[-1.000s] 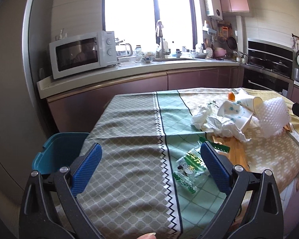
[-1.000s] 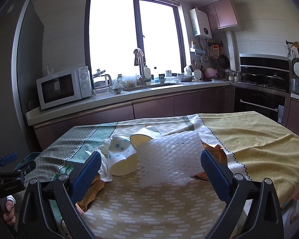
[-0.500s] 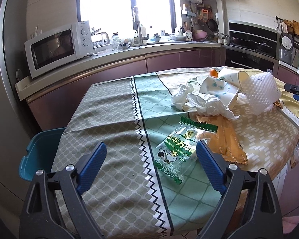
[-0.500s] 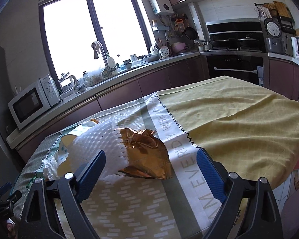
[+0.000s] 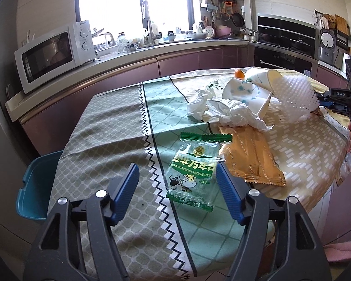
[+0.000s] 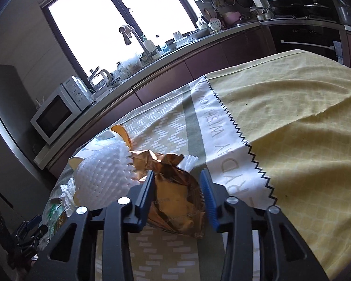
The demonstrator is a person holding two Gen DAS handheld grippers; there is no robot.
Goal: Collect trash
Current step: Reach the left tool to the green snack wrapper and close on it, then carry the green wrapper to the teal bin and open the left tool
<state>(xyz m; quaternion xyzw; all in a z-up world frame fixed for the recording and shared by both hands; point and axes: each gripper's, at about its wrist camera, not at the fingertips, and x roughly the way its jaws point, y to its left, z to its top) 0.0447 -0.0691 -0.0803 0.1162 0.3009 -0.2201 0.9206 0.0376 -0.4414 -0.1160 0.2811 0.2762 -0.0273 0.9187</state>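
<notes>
The left tool (image 5: 176, 182) hangs low over the near edge of the desk (image 5: 110, 126), its jaws closing. The clear green wrapper (image 5: 194, 171) lies flat on the cloth, partly between the blue pads (image 5: 225, 185); the pads do not touch it. Just beside it, to the right, lies a flat tan packet (image 5: 252, 157). Further back sit crumpled tissues (image 5: 224, 112), two tipped paper cups (image 5: 248, 93) and a white foam net (image 5: 297, 98). A teal bin (image 5: 37, 182) stands below the desk's left edge.

The right tool (image 6: 179, 187) is closing its jaws around a crumpled gold foil bag (image 6: 175, 201) on the patterned strip of the cloth. The left pad presses the bag's side; whether the right pad touches it yet I cannot tell. The foam net (image 6: 105, 178) lies against the bag's left side, with a cup (image 6: 110, 138) behind it. The yellow part of the cloth (image 6: 292, 121) stretches away to the right.
</notes>
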